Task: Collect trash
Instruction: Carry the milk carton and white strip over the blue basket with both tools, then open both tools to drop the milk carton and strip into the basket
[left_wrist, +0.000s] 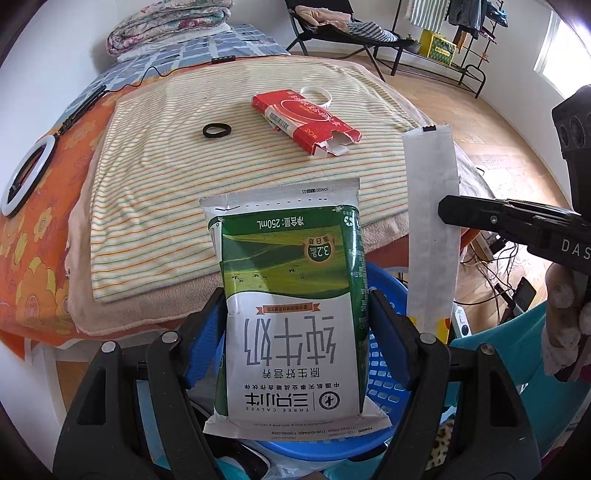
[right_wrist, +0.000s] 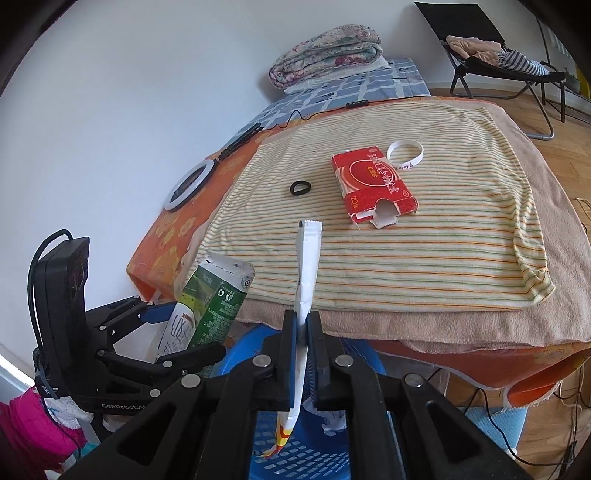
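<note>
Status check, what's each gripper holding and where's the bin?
Left gripper clamps milk carton. Right gripper pinches white wrapper. Blue basket directly below. Nothing blocking.

left wrist: looks down over bed (left_wrist: 229, 173) | right wrist: same, from right | shared: blue basket (right_wrist: 255, 343)

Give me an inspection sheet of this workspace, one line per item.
Surface: striped blanket over a bed.
Job's things: milk carton and white wrapper held over the blue basket; red box lying on the blanket.
Clutter: hair tie, white band, ring light.
Grippers: left gripper shut on the carton; right gripper shut on the wrapper.
Cables: black cable across the bed, more on the floor.
Surroundings: folded quilt, folding chair.
</note>
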